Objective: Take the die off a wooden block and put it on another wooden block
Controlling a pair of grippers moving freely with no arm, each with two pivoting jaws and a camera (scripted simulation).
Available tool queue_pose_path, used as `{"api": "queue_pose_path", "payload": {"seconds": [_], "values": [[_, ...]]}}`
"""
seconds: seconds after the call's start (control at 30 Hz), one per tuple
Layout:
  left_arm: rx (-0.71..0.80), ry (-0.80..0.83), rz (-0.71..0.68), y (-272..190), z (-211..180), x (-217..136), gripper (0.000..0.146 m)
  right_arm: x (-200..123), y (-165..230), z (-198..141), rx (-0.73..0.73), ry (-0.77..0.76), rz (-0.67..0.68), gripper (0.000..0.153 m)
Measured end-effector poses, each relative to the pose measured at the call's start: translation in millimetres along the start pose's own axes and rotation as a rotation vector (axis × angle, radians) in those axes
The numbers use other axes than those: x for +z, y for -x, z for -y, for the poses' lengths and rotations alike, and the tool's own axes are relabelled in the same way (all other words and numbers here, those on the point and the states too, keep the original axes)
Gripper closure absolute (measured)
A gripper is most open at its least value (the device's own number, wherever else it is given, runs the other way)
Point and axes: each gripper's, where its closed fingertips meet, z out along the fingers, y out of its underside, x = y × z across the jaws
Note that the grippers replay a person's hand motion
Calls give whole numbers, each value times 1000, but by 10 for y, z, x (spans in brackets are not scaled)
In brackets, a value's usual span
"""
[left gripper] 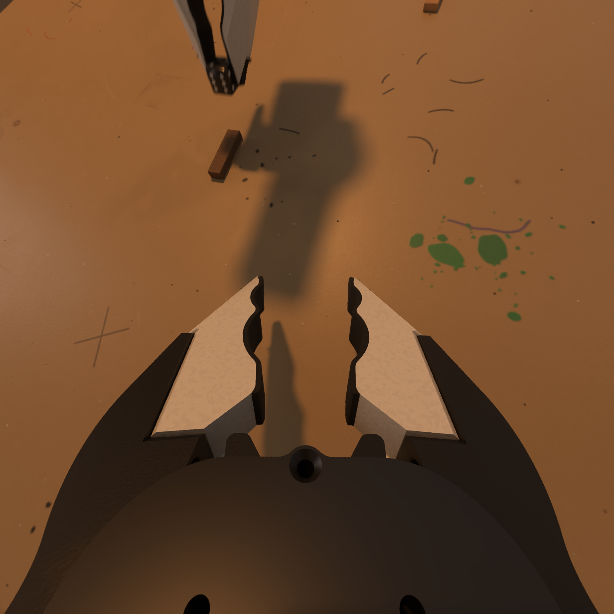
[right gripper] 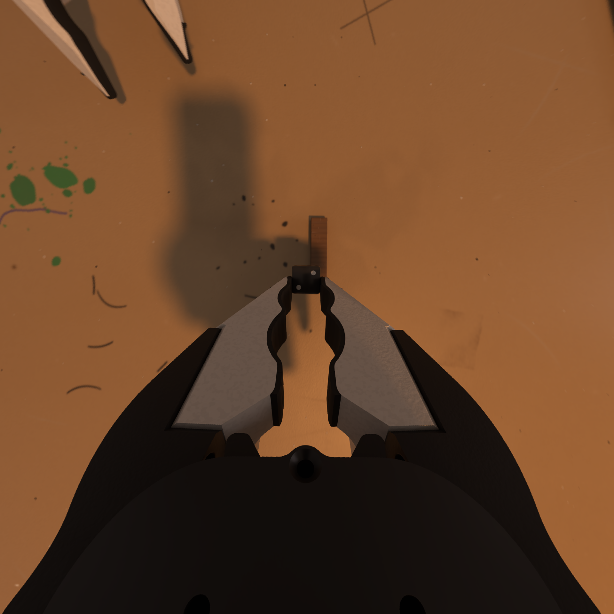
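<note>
My right gripper (right gripper: 305, 285) is shut on a black die (right gripper: 306, 279) with white pips, held at its fingertips above the table. A brown wooden block (right gripper: 319, 244) lies on the table just beyond and below the die. In the left wrist view the same block (left gripper: 225, 154) lies on the table, and the right gripper (left gripper: 226, 78) hangs above and behind it with the die (left gripper: 221, 79) between its tips. A second wooden block (left gripper: 432, 6) sits at the far top right. My left gripper (left gripper: 305, 285) is open and empty above the table.
The brown table (left gripper: 133, 232) carries green paint blotches (left gripper: 465, 251), black scribbles and pencil crosses. The left gripper's fingers (right gripper: 99, 66) show at the top left of the right wrist view. Soft gripper shadows fall near the block.
</note>
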Motion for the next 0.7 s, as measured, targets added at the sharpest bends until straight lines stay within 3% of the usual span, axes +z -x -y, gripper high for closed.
{"api": "queue_pose_path", "payload": {"seconds": [0.2,0.7], "values": [[3,-28,-7,22,-10,-6,96,250,-21,40,11,70,57,136],[28,-24,-3,24,-38,26,97,386,-80,33,53,152,111,136]]}}
